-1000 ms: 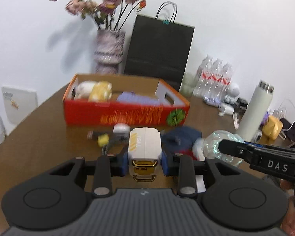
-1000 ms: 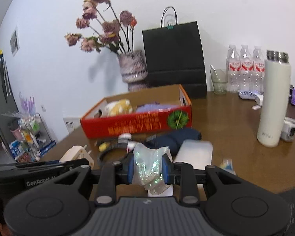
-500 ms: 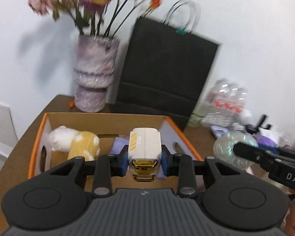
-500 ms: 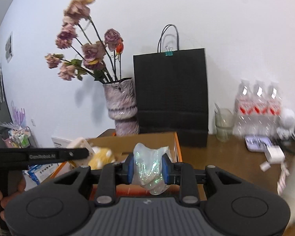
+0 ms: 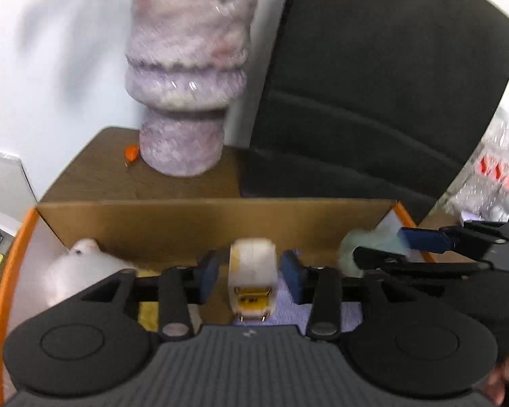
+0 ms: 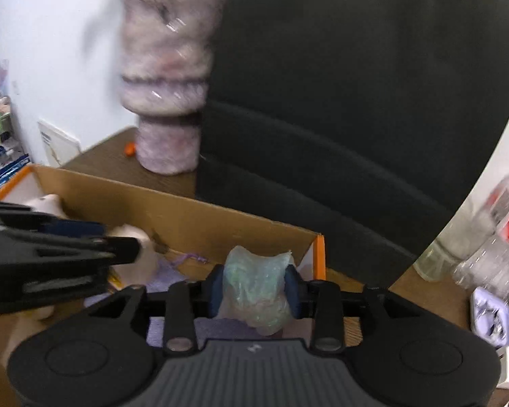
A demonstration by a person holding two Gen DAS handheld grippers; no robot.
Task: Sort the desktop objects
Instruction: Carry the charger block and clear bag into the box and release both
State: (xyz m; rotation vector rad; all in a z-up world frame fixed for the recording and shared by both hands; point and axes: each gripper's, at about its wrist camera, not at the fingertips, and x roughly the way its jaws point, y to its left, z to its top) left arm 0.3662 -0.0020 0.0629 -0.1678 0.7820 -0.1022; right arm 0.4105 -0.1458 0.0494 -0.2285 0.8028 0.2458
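Note:
My left gripper [image 5: 251, 279] hangs over the inside of the cardboard box [image 5: 220, 207] and its jaws are opening. The white-and-gold plug [image 5: 252, 271] sits blurred between the pads, with a gap on each side. My right gripper [image 6: 254, 288] is above the box's right end [image 6: 317, 254], jaws also opening. A crumpled iridescent film wad [image 6: 254, 288] still fills the space between its pads and touches both. Each gripper shows in the other's view: the right gripper [image 5: 380, 247] carrying the film, and the left gripper [image 6: 118, 237].
Inside the box lie a white plush toy [image 5: 81, 264] and a purple cloth [image 5: 322, 312]. Behind the box stand a mottled purple vase [image 5: 186, 84] and a black paper bag [image 5: 373, 84]. Water bottles [image 6: 492, 230] and a glass [image 6: 437, 257] crowd the right.
Both grippers have swept forward from the table's near side to above the box. The left jaws have spread off the plug. The right jaws are wider, film still between them.

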